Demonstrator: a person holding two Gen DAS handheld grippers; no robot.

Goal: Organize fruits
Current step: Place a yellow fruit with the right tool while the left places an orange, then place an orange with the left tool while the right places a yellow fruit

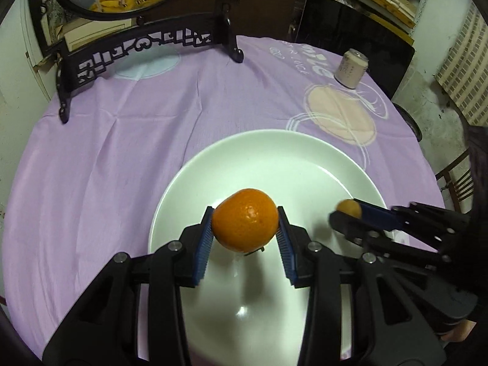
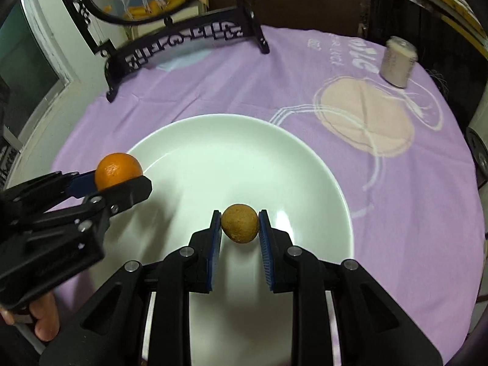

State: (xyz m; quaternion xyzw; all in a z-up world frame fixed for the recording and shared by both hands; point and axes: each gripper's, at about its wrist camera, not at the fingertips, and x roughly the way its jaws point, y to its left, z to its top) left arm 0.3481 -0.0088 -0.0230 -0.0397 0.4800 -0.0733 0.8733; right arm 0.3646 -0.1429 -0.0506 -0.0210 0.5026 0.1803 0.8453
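Observation:
My left gripper point(image 1: 245, 220) is shut on an orange mandarin point(image 1: 245, 218) and holds it above the white plate point(image 1: 274, 152). My right gripper point(image 2: 240, 224) is shut on a small brown round fruit point(image 2: 240, 222), also above the plate point(image 2: 213, 140). In the left wrist view the right gripper point(image 1: 347, 213) shows at the right with the brown fruit point(image 1: 350, 207) over the plate's right rim. In the right wrist view the left gripper point(image 2: 122, 177) shows at the left with the mandarin point(image 2: 117, 169) over the plate's left rim. The plate holds no fruit.
The plate sits on a round table with a purple cloth point(image 1: 137, 140). A black carved stand with a round painted screen point(image 1: 140, 45) stands at the back left. A small pale can point(image 1: 350, 67) stands at the back right, also seen in the right wrist view point(image 2: 396, 61).

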